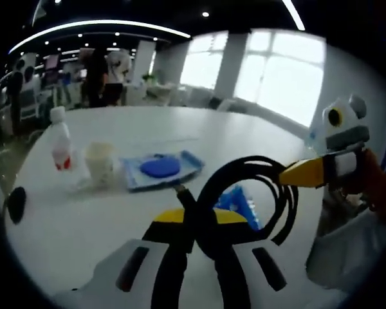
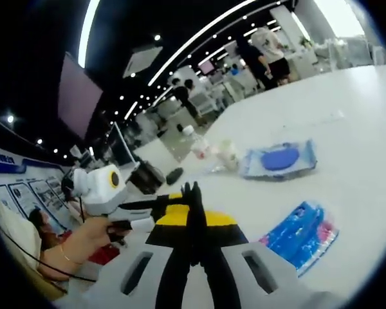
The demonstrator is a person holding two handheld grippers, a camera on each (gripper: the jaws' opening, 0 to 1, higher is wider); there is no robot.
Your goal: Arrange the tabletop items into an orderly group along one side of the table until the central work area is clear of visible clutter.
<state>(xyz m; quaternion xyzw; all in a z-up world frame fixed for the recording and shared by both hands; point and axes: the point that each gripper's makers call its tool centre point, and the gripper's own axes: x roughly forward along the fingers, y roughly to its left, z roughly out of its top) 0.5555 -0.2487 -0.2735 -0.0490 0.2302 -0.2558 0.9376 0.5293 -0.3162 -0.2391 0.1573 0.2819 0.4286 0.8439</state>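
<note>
Black cable, looped: left gripper view shows it gripped in the left claw, whose jaws are pinched together on the strands, loop arching up and to the right of them. The right claw, yellow-tipped, enters from the right with its tip against the loop's outer side; whether it grips cannot be told here. Beyond on the white bench: blue packet just behind the loop, blue tray with a round blue disc, pale cup, small bottle with red label in a row to the left; dark object at the bench edge. No label text legible.

Right gripper view: right claw jaws closed to a line, nothing visible between them. Left claw sits just left, held by a hand. Blue packet lies right of the jaws, long axis slanting away; its print unreadable. Tray, cup and bottle stand farther off.

Judgement: cable goes toward the bottle-cup row; left claw is nearer.
</note>
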